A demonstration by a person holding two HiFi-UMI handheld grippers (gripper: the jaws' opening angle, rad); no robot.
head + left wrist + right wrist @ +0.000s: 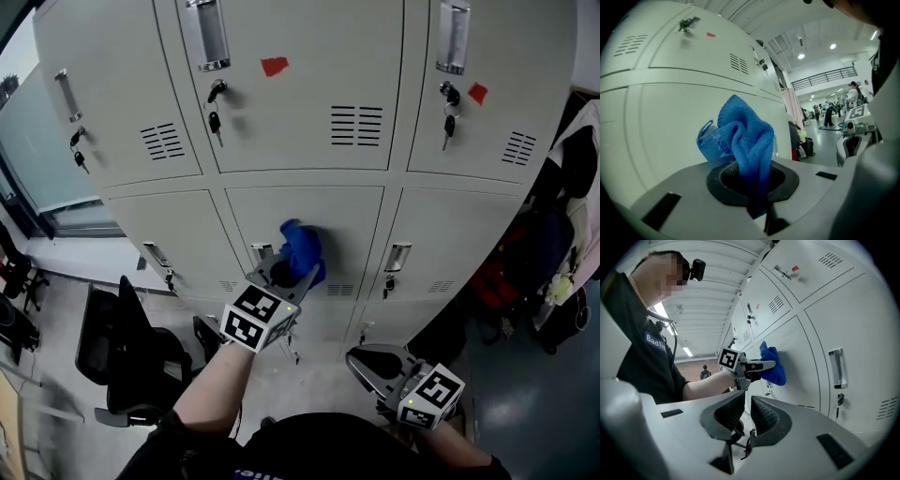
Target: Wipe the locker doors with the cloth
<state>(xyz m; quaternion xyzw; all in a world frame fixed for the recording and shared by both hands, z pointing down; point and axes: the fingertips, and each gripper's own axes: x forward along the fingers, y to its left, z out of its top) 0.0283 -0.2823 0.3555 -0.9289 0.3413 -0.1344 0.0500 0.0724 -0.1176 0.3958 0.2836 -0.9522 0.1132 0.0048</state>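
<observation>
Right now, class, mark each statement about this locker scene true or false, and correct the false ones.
1. The left tongs hold the blue cloth. True.
2. The cloth is on a top-row locker. False: it is at the middle door of the row below.
3. The right tongs grip a key. False: they hold nothing.
4. A key hangs on the upper middle door. True.
</observation>
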